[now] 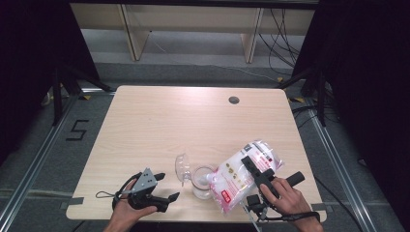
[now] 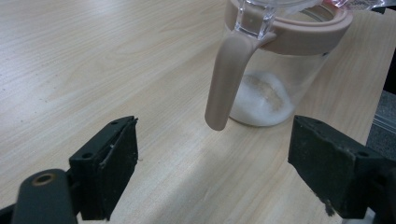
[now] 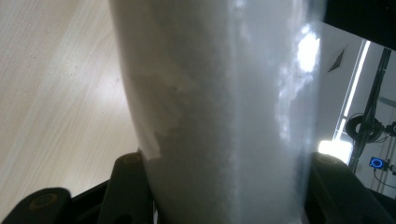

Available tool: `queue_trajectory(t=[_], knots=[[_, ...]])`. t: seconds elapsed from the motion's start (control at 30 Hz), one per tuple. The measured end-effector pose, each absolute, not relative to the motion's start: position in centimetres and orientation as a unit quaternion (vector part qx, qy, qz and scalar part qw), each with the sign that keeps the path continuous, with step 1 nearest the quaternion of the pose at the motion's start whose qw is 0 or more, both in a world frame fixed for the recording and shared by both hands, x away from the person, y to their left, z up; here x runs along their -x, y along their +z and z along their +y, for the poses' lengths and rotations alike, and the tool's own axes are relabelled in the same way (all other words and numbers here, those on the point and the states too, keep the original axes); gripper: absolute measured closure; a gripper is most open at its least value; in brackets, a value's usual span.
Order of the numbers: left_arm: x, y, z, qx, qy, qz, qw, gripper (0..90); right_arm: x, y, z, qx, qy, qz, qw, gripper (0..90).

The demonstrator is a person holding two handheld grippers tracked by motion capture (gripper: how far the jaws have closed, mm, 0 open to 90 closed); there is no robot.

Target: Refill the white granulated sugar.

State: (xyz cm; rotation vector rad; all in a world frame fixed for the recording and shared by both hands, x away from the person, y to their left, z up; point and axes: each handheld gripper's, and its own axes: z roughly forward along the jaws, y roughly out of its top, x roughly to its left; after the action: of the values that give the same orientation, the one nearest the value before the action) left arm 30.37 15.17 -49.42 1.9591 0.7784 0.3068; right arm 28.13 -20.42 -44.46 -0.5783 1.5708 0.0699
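Left of the jar [image 1: 202,181], the left tongs [image 1: 167,187] rest wide and empty on the counter [image 1: 159,125]. Right of the jar, the right tongs [image 1: 247,164] clamp the bag [image 1: 239,176], tilted over its mouth: pouring. Next, tip further, keeping the bag's opening above the jar.

There are two grippers: the left gripper [image 1: 167,187] and the right gripper [image 1: 251,169]. Each one is carried by one hand, so two hands are seen, the left hand [image 1: 129,209] and the right hand [image 1: 286,197]. On the one table [image 1: 159,121] I count one bag [image 1: 241,175] of white powder, one clear jar [image 1: 202,181] with one pink handle [image 2: 227,84], and one clear lid [image 1: 182,167]
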Motion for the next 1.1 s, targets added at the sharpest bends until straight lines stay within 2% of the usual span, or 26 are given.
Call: queue_trajectory(t=[1.1], knots=[[-30.37, -49.40, 15.22, -0.807, 0.130, 0.319, 0.480, 15.6, -28.23, -44.45, -20.55, 0.257, 0.035, 0.697, 0.669, 54.7]])
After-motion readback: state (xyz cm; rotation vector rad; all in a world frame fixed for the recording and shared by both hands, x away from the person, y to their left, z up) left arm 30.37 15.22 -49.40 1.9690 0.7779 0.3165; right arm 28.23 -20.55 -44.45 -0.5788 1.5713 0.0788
